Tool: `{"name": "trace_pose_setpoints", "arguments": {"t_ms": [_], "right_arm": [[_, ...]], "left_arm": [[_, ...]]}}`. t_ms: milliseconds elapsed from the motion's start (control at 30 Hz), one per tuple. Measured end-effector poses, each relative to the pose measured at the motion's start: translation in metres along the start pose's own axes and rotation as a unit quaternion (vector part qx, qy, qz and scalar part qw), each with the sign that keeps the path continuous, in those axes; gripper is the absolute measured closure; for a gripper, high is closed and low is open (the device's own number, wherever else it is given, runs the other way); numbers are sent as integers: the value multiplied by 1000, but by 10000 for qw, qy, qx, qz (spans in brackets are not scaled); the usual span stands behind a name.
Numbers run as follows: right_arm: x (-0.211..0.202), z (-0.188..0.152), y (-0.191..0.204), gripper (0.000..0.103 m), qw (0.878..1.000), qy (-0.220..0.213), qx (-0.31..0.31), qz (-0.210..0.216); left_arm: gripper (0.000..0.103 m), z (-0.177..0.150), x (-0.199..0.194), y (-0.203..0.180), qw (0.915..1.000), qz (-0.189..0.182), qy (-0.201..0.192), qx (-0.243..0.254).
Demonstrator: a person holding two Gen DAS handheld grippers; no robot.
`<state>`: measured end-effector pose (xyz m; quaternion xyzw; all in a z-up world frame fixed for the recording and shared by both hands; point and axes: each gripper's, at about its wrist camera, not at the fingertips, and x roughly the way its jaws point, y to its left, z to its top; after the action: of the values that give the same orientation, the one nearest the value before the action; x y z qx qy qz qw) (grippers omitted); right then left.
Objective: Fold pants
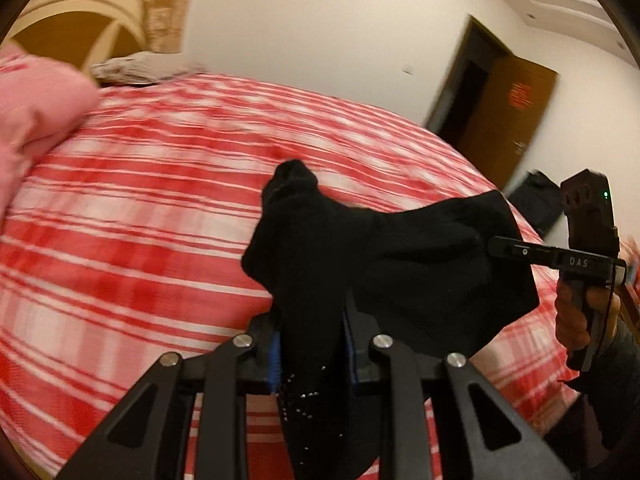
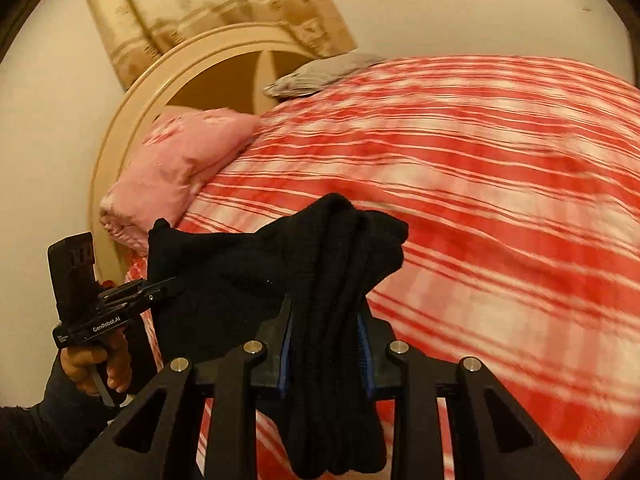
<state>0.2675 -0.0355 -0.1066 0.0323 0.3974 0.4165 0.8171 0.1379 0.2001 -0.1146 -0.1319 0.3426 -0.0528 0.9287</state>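
Black pants (image 1: 384, 256) hang in the air above the bed, stretched between both grippers. My left gripper (image 1: 312, 320) is shut on a bunched edge of the pants, with cloth hanging down between its fingers. My right gripper (image 2: 326, 320) is shut on another bunched edge of the pants (image 2: 320, 264). The right gripper also shows in the left wrist view (image 1: 504, 247), clamped on the cloth at the right. The left gripper shows in the right wrist view (image 2: 160, 292), clamped on the cloth at the left.
A bed with a red and white plaid cover (image 1: 160, 208) fills the view below. A pink pillow (image 2: 180, 164) and a grey cloth (image 2: 320, 74) lie near the cream headboard (image 2: 132, 104). An open brown door (image 1: 516, 116) and a dark bag (image 1: 536, 200) are beyond the bed.
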Motion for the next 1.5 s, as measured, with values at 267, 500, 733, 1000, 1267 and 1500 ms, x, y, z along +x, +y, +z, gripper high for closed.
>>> {"name": "trace_pose_setpoints", "arguments": {"t_ms": [267,500,733,1000,1267,1500], "right_arm": [[86,21,18,76,9993,297,-47,206],[116,14,-14,65,9966,661,483,89],[122,6,-30,50,9949,677,753,-19],[121,5,-27,48,9955,650,652,-226],[121,3,-28,42,9957,599,589,-387],[84,2,-1,40,9913,74,95,-1312]], "left_arm": [[78,1,15,60,9977,589,149,-289],[36,-14,42,75,9926,1159,285,-225],[15,-16,45,81,9877,1553,182,11],[1,-18,49,90,9861,1642,134,-226],[0,-21,48,95,9869,1569,105,-371],[0,-18,20,79,9830,1808,-10,-313]]}}
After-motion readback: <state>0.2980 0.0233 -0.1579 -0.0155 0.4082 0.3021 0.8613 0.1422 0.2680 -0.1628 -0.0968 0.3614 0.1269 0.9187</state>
